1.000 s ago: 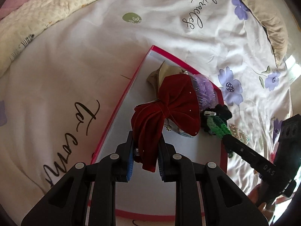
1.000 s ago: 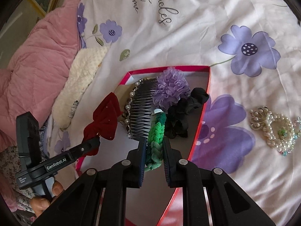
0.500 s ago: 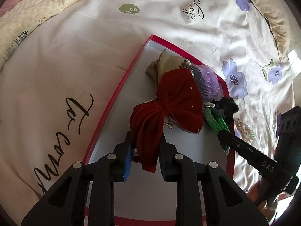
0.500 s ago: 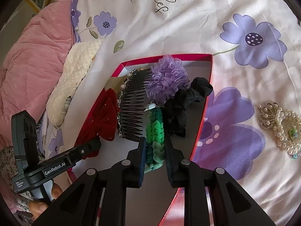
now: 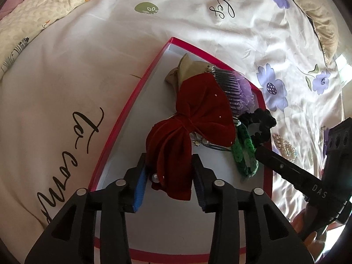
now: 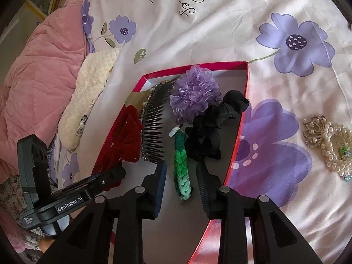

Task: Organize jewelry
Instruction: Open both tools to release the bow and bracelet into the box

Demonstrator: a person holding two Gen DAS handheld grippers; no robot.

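light: soft daylight, glare lower right | focus: sharp | edges: fisheye bend — dark vignette corners

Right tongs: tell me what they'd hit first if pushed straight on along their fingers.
Probably the green braided hair tie, lying loose between the open right tongs on the red box floor. Beyond it sits the purple ruffle scrunchie; depth is uncertain.

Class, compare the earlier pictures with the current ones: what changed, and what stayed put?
Both grippers' jaws have just been opening: the left gripper released the red velvet bow, the right gripper the green braided hair tie. Both pieces lie in the red-rimmed box; other accessories stayed.
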